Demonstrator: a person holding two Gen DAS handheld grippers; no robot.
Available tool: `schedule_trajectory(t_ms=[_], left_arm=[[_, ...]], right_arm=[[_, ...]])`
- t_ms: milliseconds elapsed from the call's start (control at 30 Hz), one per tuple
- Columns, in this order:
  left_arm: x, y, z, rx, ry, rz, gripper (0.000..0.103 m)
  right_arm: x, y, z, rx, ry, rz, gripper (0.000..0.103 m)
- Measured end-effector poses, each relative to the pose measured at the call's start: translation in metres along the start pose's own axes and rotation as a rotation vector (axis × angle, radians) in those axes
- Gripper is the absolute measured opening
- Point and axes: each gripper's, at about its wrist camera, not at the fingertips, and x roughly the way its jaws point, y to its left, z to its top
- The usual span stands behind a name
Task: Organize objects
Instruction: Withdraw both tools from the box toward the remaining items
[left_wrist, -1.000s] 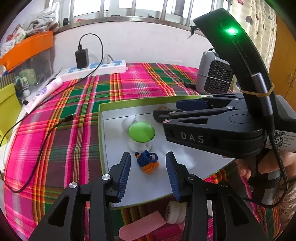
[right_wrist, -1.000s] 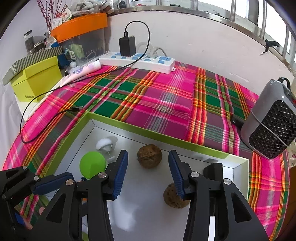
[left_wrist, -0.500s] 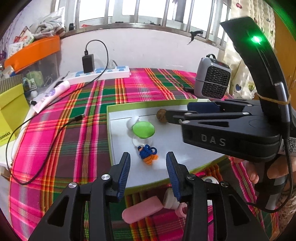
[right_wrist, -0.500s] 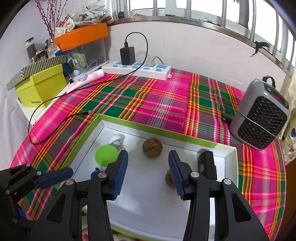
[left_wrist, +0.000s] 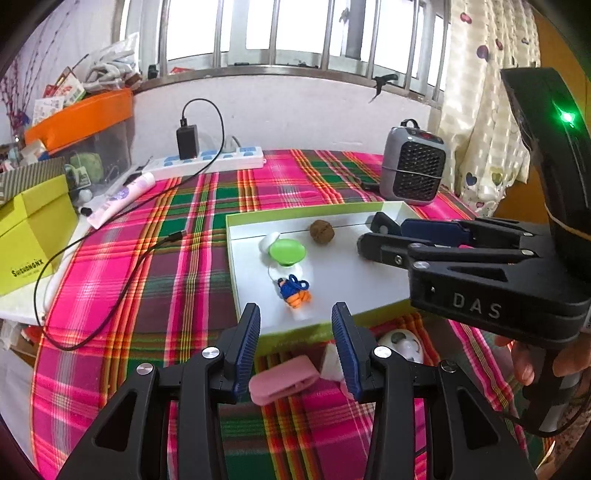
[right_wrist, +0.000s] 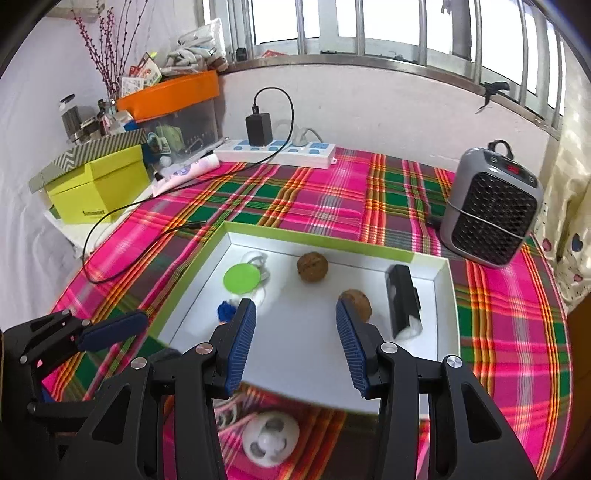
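Note:
A white tray (left_wrist: 351, 280) (right_wrist: 332, 243) with a green rim lies on the plaid cloth. In it are a green disc (left_wrist: 287, 251) (right_wrist: 242, 277), a walnut (left_wrist: 321, 231) (right_wrist: 312, 267), a second walnut (right_wrist: 356, 301), a blue-and-orange knotted cord (left_wrist: 293, 290) and a black device (right_wrist: 402, 295). My left gripper (left_wrist: 295, 332) hangs open over the tray's near edge, holding nothing. Open and empty as well, my right gripper (right_wrist: 295, 332) (left_wrist: 371, 234) hovers above the tray's near half. On the cloth in front of the tray lie a pink piece (left_wrist: 282, 380) and a white round piece (left_wrist: 402, 345) (right_wrist: 270, 439).
A grey heater (left_wrist: 412, 171) (right_wrist: 487, 214) stands at the back right. A power strip (left_wrist: 207, 164) (right_wrist: 277, 151) with a black charger lies along the wall, and its cable runs over the cloth. A yellow-green box (left_wrist: 29, 229) (right_wrist: 99, 184) sits left.
Both grippers have drawn back and risen from the tray, so more of the table shows. The pink and white pieces in front of the tray have come into fuller view.

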Motion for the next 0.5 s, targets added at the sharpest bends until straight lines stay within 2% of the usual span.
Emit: schedule_trajectory(t_ms=[400, 500], left_arm=[[-0.018, -0.007, -0.019, 0.013, -0.015, 0.008, 0.039], [-0.021, -0.012, -0.024, 0.039, -0.026, 0.035, 0.039]], right_arm=[[-0.028, 0.005, -0.029, 0.022, -0.034, -0.013, 0.047], [-0.032, 0.005, -0.036, 0.028, -0.033, -0.02, 0.047]])
